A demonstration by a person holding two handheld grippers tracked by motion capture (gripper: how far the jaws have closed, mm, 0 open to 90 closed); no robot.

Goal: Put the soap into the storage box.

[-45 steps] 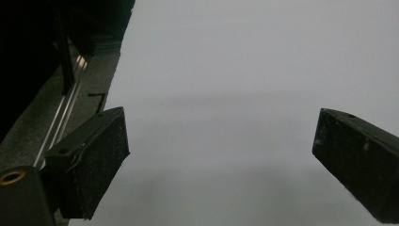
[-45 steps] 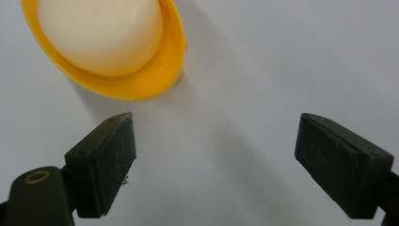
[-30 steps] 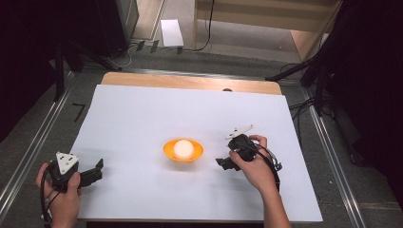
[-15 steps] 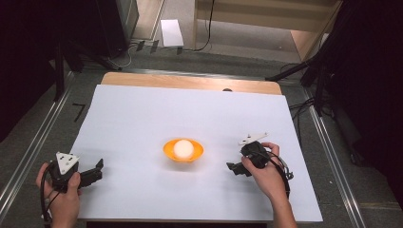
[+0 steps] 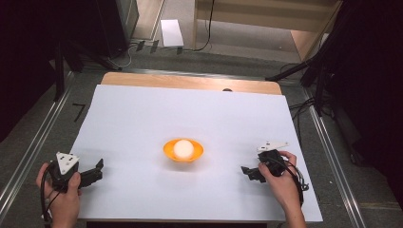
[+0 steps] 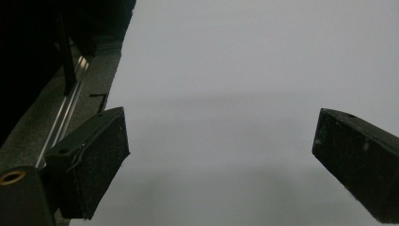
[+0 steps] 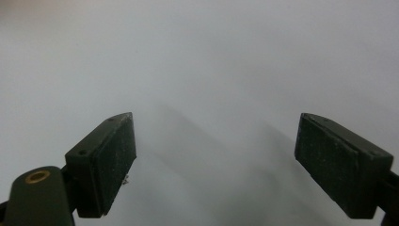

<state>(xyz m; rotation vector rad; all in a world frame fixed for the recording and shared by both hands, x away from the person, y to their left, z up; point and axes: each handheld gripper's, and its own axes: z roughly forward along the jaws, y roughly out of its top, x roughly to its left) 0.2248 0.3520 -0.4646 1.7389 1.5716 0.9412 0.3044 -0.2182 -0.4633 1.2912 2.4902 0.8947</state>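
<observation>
Resting low right of frame, right hand-held gripper (image 5: 250,174) is released and empty; left hand-held gripper (image 5: 95,173), lower left, likewise. White ball (image 5: 183,148) sits in orange bowl (image 5: 196,155) at centre. Advice: approach level, straddle ball, avoid rim.

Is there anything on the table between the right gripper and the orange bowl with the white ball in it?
Nothing visible. Bare white table cover lies between the right gripper and the orange bowl holding the white ball. The gripper's jaws stand open and empty.
</observation>
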